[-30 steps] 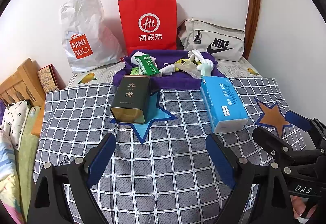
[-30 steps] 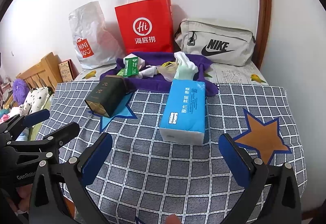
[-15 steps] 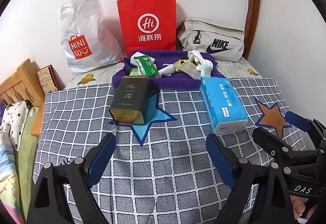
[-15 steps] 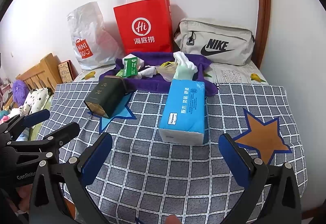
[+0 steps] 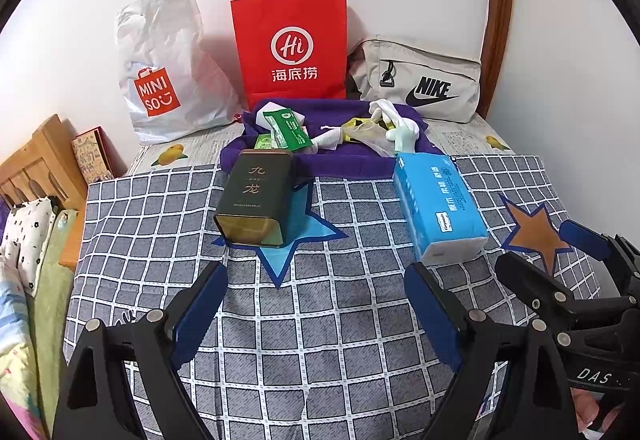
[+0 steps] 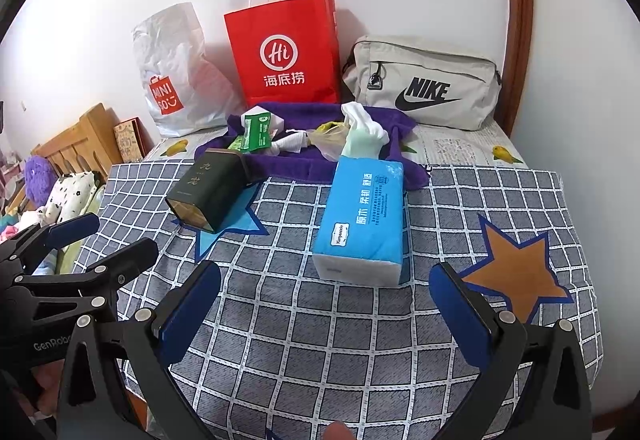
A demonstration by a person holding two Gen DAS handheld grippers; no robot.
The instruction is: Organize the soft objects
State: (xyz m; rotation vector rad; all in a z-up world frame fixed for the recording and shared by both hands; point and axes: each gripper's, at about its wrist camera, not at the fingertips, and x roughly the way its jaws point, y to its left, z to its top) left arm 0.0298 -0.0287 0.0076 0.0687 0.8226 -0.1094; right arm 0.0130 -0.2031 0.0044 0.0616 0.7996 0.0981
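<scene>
Soft stuff sits in a heap on a purple cloth (image 5: 344, 163) at the far middle of the bed, just past the far edge of the checked blanket (image 5: 320, 320). On the cloth, left to right: green packet (image 5: 289, 127), white rolled cloth (image 5: 330, 137), yellowish plastic bag (image 5: 366, 131), pale green and white glove (image 6: 362, 135) at the right end. Along the wall behind, left to right: white shopping bag (image 5: 168, 71), red paper bag (image 5: 290, 47) upright, beige belt bag (image 5: 420, 79) near the far right corner. On the blanket: dark tin (image 5: 256, 195) lying on its side at the far left-middle, over a blue star print, its far end touching the purple cloth. Blue tissue pack (image 5: 438, 203) lies to the right of the tin, well apart from it, far end against the purple cloth below the glove. Orange star print (image 6: 516, 272) near the blanket's right edge. Left gripper (image 5: 316, 304) hovers over the near blanket, jaws spread wide, holding nothing. Right gripper (image 6: 328, 304) beside it, jaws also spread wide, holding nothing, tissue pack just ahead between its finger lines. Wooden headboard (image 5: 36, 167) and folded bedding (image 5: 24, 224) off the left edge of the bed
</scene>
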